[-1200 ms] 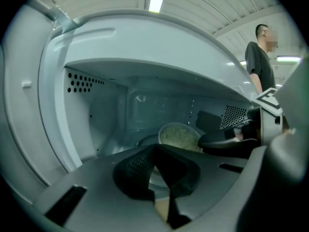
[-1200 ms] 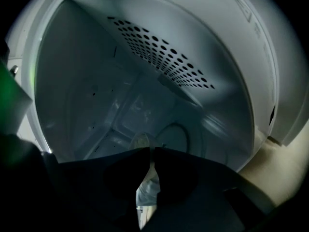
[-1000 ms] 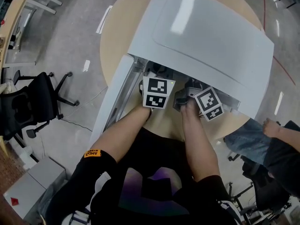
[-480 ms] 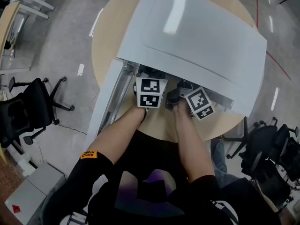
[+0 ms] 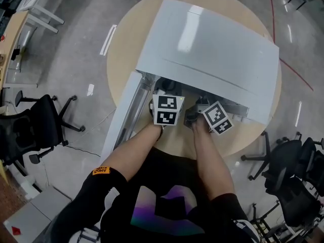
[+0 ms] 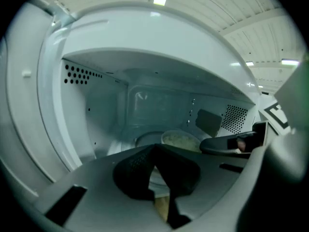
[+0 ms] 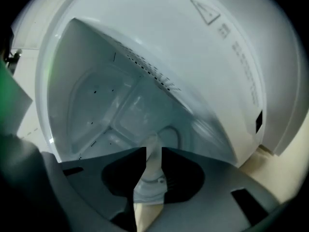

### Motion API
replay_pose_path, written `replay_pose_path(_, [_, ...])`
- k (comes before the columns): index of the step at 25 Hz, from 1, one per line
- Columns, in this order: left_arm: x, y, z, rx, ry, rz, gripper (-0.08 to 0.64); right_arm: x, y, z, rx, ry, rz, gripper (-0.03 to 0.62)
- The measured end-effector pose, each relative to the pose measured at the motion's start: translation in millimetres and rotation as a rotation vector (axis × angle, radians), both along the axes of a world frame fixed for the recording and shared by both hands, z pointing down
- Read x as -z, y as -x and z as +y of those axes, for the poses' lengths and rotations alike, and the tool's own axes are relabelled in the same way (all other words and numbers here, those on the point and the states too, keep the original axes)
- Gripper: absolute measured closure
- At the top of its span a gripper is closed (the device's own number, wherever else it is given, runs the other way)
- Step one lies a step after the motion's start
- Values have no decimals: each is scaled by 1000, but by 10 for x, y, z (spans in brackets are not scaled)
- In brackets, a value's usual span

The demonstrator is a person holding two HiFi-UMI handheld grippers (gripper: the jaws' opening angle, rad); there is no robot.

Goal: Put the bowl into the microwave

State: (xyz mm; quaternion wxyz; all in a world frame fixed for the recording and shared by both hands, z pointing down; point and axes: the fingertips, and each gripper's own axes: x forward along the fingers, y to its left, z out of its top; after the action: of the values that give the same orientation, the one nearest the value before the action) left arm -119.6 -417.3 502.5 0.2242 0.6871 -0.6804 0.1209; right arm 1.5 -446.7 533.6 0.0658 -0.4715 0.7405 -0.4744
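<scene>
1. Bowl (image 6: 179,140): it is inside the microwave (image 5: 217,49), upright over the round turntable (image 6: 144,138) near the middle of the cavity. It has something pale in it. Whether its base touches the turntable cannot be told.
2. The round, pale wooden tabletop (image 5: 126,29) carries the microwave. Grey floor (image 5: 76,59) lies around it, and a black office chair (image 5: 35,125) stands well apart at the person's left.
3. The microwave is white and covers most of the tabletop. Its opening faces the person.
4. Its door (image 5: 121,118) is swung fully open on the person's left side and sticks out past the tabletop's edge.
5. Both of the person's forearms reach to the opening. The two marker cubes, left (image 5: 167,110) and right (image 5: 217,118), sit side by side just outside it.
6. The right tongs (image 7: 154,154) are narrow and closed on the bowl's rim. The thin, pale wall stands edge-on between the jaws. In the left gripper view, one black jaw lies across the bowl's right side.
7. The left tongs (image 6: 155,152) are at the mouth of the cavity, with their jaws drawn together at the tips and nothing between them. The bowl lies beyond them and they do not touch it.
</scene>
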Motion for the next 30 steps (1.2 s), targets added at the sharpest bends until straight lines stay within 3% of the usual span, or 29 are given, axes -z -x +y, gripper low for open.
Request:
replay_pose_path(4, [78,-36,213,-13,-2,3,514,86,-115,246,29,-30,73,506])
replay_pose_path(9, [239,-160,435,-32,-31,10,514,400,-183,537,90,-137,164,506])
replay_pose_path(15, [853,-622,621,-153,-187,11,514,1013,-368,781,78,-323,305,508])
replay_pose_path(20, [1136,-885,817,-236,-248,57,514,1334,-432,1101,86,-426,397,509])
replay_pose_path(30, [1236,-1193,1165,-334,-284,98,514,1408,-694,1613,66,-460,556,567])
